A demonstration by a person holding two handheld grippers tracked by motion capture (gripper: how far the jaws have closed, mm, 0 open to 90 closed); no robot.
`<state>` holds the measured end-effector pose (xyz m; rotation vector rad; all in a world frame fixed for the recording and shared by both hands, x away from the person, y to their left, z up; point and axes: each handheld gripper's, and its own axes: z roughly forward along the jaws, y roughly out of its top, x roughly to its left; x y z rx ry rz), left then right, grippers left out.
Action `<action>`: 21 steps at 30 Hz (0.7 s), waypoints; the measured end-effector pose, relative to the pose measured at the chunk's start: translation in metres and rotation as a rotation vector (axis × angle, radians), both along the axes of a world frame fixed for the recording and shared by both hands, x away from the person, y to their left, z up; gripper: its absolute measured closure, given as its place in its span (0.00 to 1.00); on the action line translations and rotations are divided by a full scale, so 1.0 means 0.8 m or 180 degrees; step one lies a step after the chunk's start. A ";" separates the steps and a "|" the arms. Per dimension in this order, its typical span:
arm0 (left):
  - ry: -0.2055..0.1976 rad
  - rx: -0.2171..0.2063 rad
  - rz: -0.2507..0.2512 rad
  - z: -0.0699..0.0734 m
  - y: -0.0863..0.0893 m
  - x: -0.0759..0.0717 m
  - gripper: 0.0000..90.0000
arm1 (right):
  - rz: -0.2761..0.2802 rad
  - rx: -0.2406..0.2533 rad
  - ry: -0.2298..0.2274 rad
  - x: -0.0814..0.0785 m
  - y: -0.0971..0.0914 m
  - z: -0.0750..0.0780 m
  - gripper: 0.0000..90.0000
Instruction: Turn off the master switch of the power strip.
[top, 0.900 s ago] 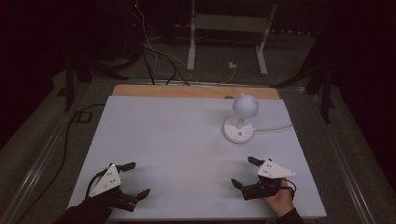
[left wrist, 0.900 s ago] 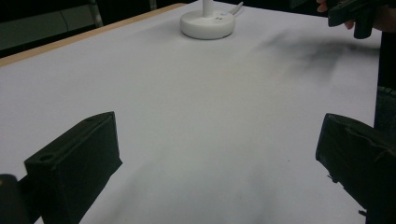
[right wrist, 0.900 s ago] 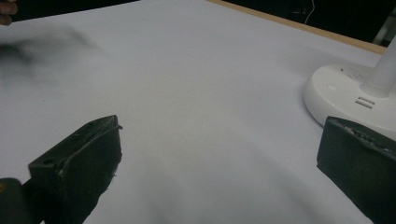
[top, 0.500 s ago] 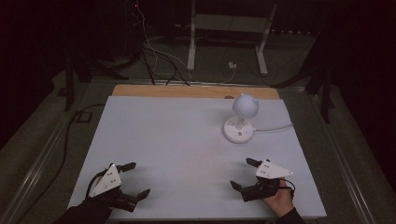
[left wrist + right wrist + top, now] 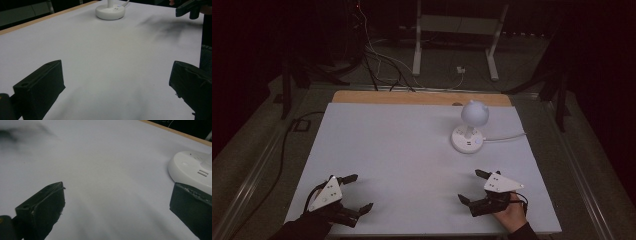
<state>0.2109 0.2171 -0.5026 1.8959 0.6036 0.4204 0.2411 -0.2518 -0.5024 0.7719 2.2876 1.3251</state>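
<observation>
A small white lamp (image 5: 470, 127) with a round head and a flat round base stands at the back right of the white table (image 5: 402, 150); its base (image 5: 110, 11) lies far ahead in the left gripper view and close at the right in the right gripper view (image 5: 192, 168). My left gripper (image 5: 354, 192) rests near the front left corner, jaws wide apart, nothing between them. My right gripper (image 5: 472, 186) sits near the front right edge, open and empty, in front of the lamp. The right gripper (image 5: 188, 8) is also at the top right of the left gripper view.
A white cord (image 5: 507, 136) runs from the lamp base off the right side of the table. A wooden strip (image 5: 412, 97) borders the far edge. Beyond it on the dark floor lie cables (image 5: 377, 60) and a white stand's legs (image 5: 454, 45).
</observation>
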 end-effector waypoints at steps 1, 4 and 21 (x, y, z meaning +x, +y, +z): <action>-0.0002 0.0001 0.0002 0.000 0.000 0.000 0.00 | 0.0003 -0.0024 0.0012 0.000 0.001 0.000 0.00; -0.0002 0.0002 0.0000 0.000 0.000 0.000 0.00 | 0.0027 -0.0049 0.0035 0.000 0.003 0.000 0.00; 0.0005 0.0007 0.0006 0.000 0.000 0.000 0.00 | 0.0097 0.0006 0.0152 -0.005 0.013 0.016 0.00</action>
